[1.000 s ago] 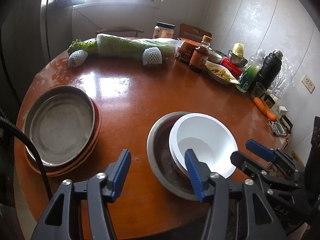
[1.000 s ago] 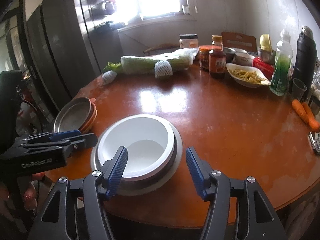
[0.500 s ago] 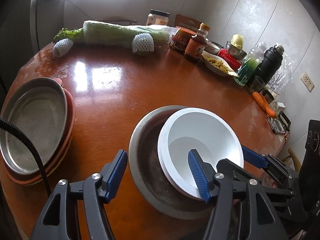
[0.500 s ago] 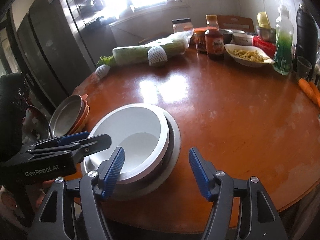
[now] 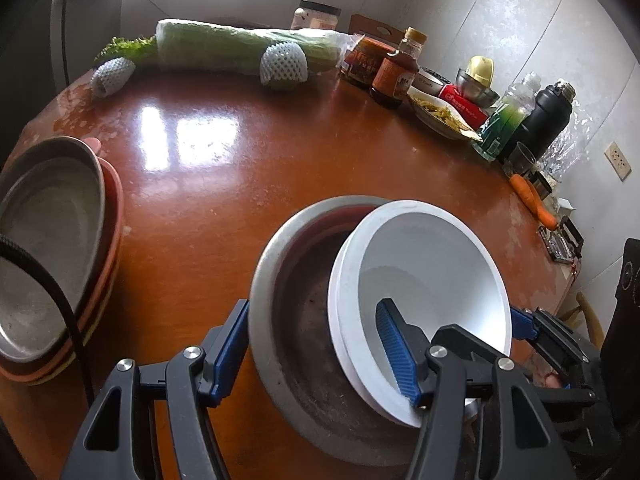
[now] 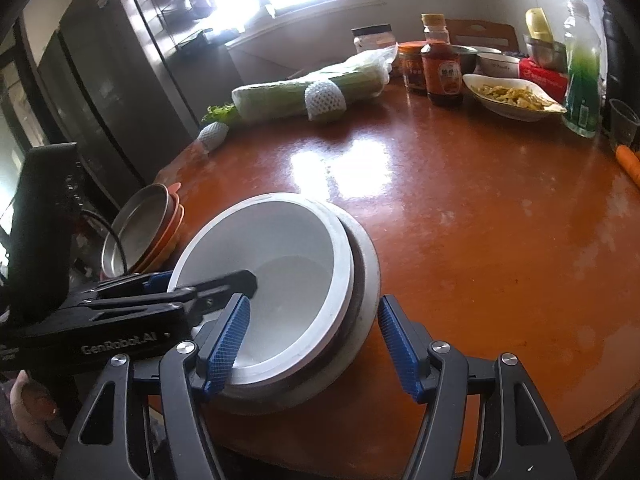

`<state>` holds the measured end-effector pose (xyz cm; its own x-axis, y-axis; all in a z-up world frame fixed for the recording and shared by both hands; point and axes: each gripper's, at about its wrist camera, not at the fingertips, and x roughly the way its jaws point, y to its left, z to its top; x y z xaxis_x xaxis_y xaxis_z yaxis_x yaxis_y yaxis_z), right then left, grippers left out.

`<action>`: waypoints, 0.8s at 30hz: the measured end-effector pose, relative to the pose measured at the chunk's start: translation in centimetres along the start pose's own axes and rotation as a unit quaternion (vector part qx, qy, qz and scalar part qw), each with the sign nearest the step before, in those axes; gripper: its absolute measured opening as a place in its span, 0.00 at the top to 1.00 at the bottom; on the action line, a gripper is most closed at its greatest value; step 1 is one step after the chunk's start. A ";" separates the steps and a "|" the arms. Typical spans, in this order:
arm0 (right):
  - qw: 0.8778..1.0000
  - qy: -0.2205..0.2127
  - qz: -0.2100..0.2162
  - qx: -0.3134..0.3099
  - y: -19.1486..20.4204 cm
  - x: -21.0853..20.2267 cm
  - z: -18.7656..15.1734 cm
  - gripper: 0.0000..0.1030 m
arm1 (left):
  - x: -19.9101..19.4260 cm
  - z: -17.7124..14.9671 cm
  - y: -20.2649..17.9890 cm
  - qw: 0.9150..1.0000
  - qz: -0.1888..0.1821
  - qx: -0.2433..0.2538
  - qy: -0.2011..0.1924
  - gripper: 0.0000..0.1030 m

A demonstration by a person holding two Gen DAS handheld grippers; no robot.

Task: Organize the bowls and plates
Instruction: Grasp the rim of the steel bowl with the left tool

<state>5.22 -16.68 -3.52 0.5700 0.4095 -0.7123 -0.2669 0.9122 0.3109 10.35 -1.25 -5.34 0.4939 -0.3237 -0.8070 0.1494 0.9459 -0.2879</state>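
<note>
Both grippers have closed in on the white round plastic bowl, which sits tilted inside the wide grey metal basin near the 6 o'clock edge of the round brown wooden table. A second ago they hung back from the pair; now the left gripper straddles the near rims, one blue pad outside the basin at 9 o'clock and the other down inside the bowl, fingers apart with nothing pinched. The right gripper is likewise spread, its left pad over the bowl's near rim and its right pad outside the basin. A grip looks imminent, probably to carry this nest toward the stack of metal and orange plates at 9 o'clock.
</note>
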 end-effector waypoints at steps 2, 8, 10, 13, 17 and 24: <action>1.000 -0.005 -0.003 -0.008 0.1 -0.2 0.0 0.37 | 0.2 0.0 -0.1 1.000 -0.007 0.002 0.004 0.43; 1.000 -0.007 -0.003 -0.008 -0.3 -0.2 0.0 0.42 | 0.7 0.2 -0.7 1.000 -0.011 0.009 0.006 0.43; 1.000 -0.008 -0.004 -0.006 -0.5 -0.2 0.0 0.42 | 0.8 0.3 -0.8 1.000 -0.015 0.010 0.007 0.43; 1.000 -0.010 -0.005 -0.003 -0.6 -0.3 0.1 0.42 | 0.8 0.3 -1.0 1.000 -0.019 0.013 0.007 0.43; 1.000 -0.014 -0.006 -0.001 -0.9 -0.6 0.1 0.43 | 0.5 0.3 -1.2 1.000 -0.022 0.016 0.005 0.43; 1.000 -0.023 -0.008 -0.006 -0.3 -1.5 0.3 0.43 | -0.6 0.3 -1.2 1.000 -0.025 0.016 -0.007 0.43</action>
<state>4.63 -17.61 -2.37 0.6085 0.3958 -0.6878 -0.2663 0.9183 0.2928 10.10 -2.19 -4.35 0.4967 -0.3700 -0.7851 0.2020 0.9290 -0.3101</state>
